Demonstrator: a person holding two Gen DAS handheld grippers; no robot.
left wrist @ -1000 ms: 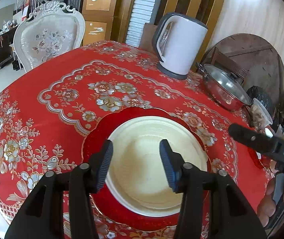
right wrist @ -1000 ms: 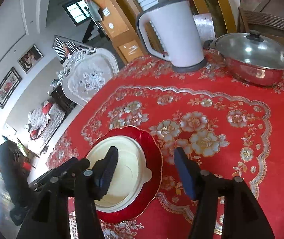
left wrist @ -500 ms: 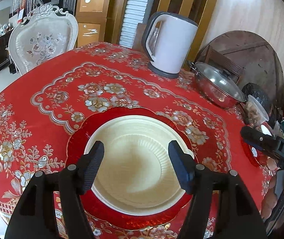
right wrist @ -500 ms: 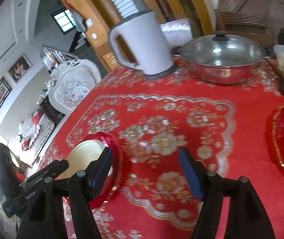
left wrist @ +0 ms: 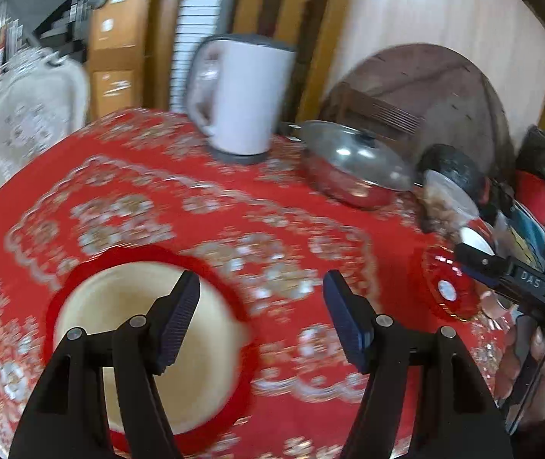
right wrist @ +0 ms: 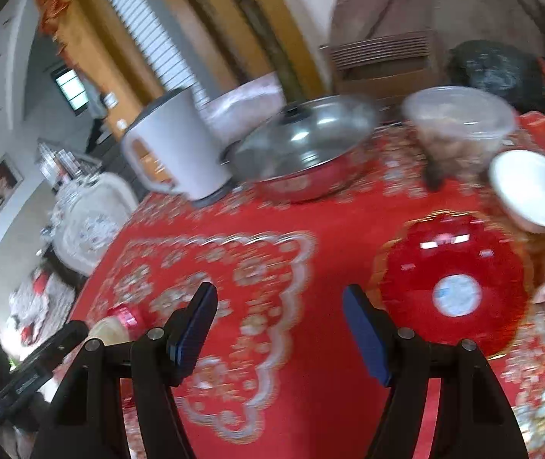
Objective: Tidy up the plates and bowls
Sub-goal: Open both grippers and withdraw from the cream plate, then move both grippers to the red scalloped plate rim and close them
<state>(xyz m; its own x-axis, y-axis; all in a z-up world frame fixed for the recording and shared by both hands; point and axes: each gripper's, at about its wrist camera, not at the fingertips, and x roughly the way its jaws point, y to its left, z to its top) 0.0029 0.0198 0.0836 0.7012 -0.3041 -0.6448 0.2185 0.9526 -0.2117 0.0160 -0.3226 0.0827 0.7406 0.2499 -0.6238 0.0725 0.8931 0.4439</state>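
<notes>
Nearest, in the left wrist view, the left gripper (left wrist: pixel 261 321) hangs with its jaws wide apart and empty above the red tablecloth (left wrist: pixel 280 229). At about 8 o'clock from it a cream plate (left wrist: pixel 119 329) lies nested in a red plate (left wrist: pixel 234 298). The left finger overlaps the cream rim in this view; contact cannot be told. Farther, toward 3 o'clock, a second red plate (left wrist: pixel 444 287) lies just beside the black tip of the right gripper (left wrist: pixel 509 273), with a hand (left wrist: pixel 532 359) below it.

The right wrist view shows the right gripper (right wrist: pixel 280 321) also spread open, gripping nothing, over bare cloth; the second red plate (right wrist: pixel 456 283) sits at 2 o'clock, unobstructed, a white sticker at its centre. Only this view shows the white bowl (right wrist: pixel 536 191) beyond it. Farther back stand a lidded steel pot (right wrist: pixel 303 149), a clear tub (right wrist: pixel 459 122) and, at 11 o'clock, a white kettle (right wrist: pixel 176 145).
</notes>
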